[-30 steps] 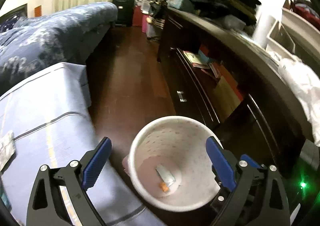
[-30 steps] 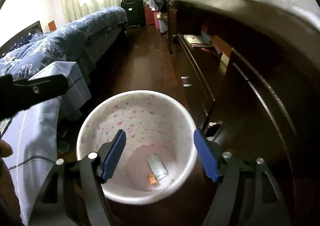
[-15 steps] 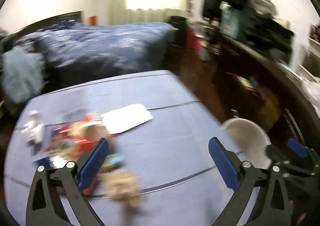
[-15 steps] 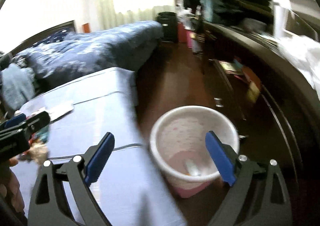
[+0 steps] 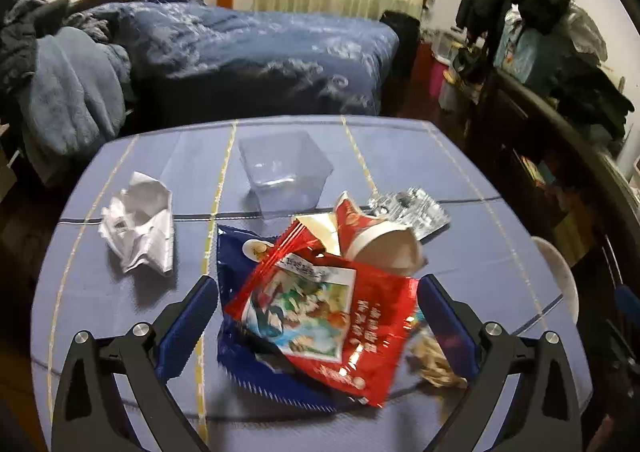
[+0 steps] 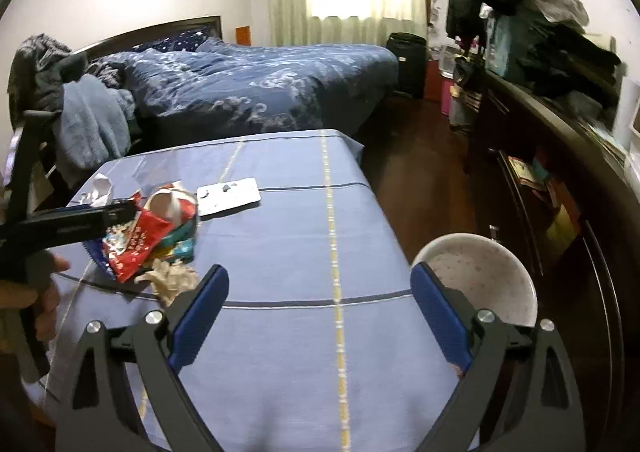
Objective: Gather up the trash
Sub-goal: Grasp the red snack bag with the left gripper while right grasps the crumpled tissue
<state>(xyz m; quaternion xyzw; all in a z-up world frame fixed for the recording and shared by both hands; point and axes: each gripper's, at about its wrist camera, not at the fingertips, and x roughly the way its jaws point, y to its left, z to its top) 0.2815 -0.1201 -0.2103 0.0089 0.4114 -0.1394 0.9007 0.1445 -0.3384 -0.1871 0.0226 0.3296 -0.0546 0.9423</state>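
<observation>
On the bench (image 5: pixel 460 168), the left wrist view shows the left tool (image 5: pixel 316 316) gaping wide around a red snack wrapper (image 5: pixel 328 308) atop a blue packet (image 5: pixel 236 252). From the right wrist, the right tool (image 6: pixel 320 308) spreads wide over bare cloth, the white bin (image 6: pixel 484 276) just beside the bench edge.

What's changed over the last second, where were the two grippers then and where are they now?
Both grippers swung away from over the trash bin to the table. The left gripper now hangs open over the red snack wrapper in the trash pile; the right gripper is open over bare cloth. Neither took hold of anything. The bin stays beside the table.
</observation>
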